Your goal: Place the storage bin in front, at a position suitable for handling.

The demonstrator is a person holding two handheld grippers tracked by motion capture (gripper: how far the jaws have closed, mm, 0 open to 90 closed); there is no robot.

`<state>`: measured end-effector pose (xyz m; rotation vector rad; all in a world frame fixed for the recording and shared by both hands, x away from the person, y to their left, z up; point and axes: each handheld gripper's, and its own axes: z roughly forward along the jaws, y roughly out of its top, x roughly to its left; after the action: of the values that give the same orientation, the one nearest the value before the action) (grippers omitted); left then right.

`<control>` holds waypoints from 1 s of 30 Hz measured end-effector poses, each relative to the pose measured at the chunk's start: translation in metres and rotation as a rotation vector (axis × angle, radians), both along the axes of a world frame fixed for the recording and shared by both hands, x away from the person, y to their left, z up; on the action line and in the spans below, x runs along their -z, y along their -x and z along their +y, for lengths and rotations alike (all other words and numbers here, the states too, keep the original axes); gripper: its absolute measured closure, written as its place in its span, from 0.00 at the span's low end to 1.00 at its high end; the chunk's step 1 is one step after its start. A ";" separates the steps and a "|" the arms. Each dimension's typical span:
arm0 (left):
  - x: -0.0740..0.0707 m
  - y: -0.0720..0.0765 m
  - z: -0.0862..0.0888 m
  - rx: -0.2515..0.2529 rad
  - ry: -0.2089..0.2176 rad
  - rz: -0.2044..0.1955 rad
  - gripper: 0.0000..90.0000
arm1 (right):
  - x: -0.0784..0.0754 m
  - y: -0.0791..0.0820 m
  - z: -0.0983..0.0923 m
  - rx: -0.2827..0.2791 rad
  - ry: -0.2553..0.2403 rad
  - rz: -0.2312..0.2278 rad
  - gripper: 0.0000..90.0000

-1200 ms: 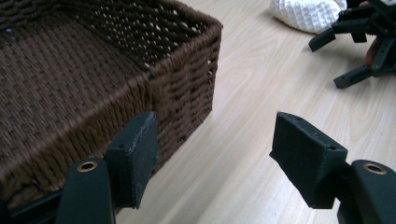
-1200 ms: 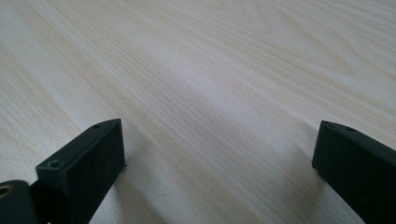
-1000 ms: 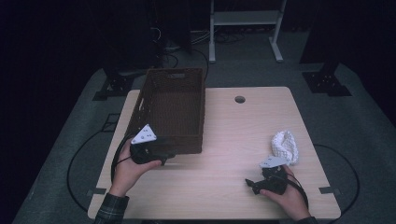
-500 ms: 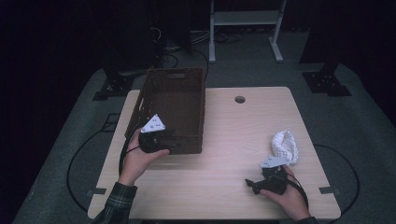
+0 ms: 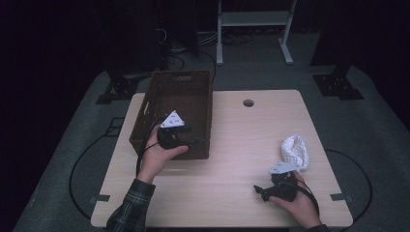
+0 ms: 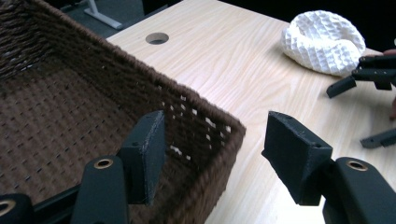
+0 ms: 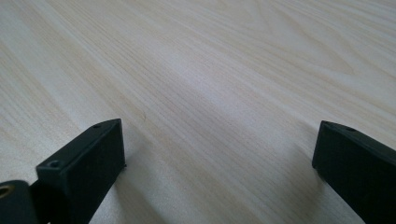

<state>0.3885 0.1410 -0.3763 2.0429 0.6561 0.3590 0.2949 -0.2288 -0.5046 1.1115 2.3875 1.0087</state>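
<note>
My right gripper (image 5: 265, 191) resting spread on the bare surface (image 5: 232, 145) at the near right, white cloth (image 5: 296, 151) just beyond it, my left gripper (image 6: 210, 156) straddling the near-right corner of the brown basket (image 5: 150, 116), having just narrowed, pads clear of the rim

On the pale wooden worktop (image 5: 227, 145), the brown woven rectangular basket (image 5: 176, 113) sits at the far left. The left gripper (image 5: 186, 137) hangs over the basket's near right corner, one of its jaws inside the wall, the other outside, the wall between them untouched. Well apart, near the right edge, lies the white crumpled textured cloth (image 5: 296, 151). Just in front of the cloth rests the right gripper (image 5: 260, 190), jaws pointing left across bare wood. A round hole (image 5: 248, 103) lies behind, centre.
</note>
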 end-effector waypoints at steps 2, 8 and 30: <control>0.001 -0.004 -0.006 -0.005 -0.004 0.005 0.41 | 0.000 0.000 0.000 -0.001 0.001 0.000 0.02; 0.006 -0.014 -0.024 -0.016 0.000 0.008 0.39 | 0.000 0.000 0.000 -0.003 0.001 -0.001 0.02; 0.020 -0.030 -0.047 -0.081 -0.091 0.051 0.54 | 0.000 0.001 -0.001 -0.004 0.001 0.001 0.02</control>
<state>0.4184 0.0940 -0.3965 2.1220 0.7682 0.3915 0.2940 -0.2295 -0.5046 1.1077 2.3911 1.0084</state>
